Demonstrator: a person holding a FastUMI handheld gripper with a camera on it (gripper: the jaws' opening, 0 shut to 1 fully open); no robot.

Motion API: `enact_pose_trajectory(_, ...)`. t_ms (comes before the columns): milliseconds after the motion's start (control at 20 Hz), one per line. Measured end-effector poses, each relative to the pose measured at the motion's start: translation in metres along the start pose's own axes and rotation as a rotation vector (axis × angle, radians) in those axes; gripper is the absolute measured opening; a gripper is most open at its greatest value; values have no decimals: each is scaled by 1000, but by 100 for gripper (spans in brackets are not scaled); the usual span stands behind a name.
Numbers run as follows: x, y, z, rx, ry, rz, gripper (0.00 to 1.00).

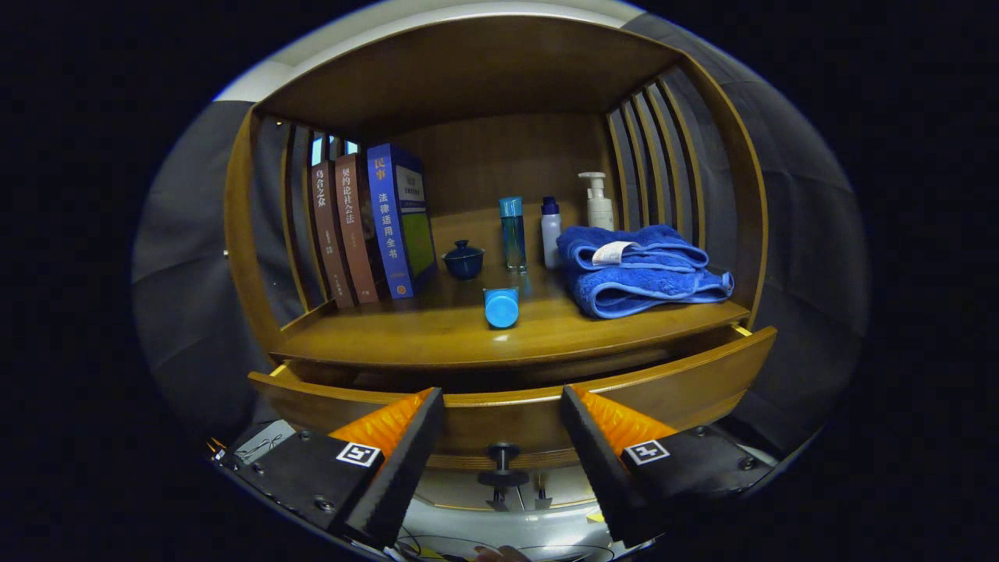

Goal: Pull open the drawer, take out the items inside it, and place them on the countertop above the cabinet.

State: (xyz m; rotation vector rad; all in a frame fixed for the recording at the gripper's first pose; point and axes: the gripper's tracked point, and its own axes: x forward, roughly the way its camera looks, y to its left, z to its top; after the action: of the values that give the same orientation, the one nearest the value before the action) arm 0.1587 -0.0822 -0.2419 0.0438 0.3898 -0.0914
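Note:
The wooden drawer [687, 382] under the countertop stands pulled out partway, its dark knob [502, 464] between and below my fingers. Its inside is dark and I cannot see what lies in it. My gripper [503, 410] is open, fingers spread wide in front of the drawer front, holding nothing. On the countertop [437, 336] just beyond the drawer lies a light blue cylinder [501, 307] on its side, its round end facing me.
On the countertop stand three books [375, 226] at the left, a small dark lidded cup [463, 259], a tall blue bottle [513, 232], a white bottle [551, 232], a pump bottle [599, 201] and a folded blue towel [640, 269] at the right. Slatted side walls enclose the shelf.

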Motion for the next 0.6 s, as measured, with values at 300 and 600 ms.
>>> enact_pose_trajectory(300,20,1,5,-13,-6,-27,97)
enact_pose_trajectory(600,19,2,5,-19,-9,-24,98)
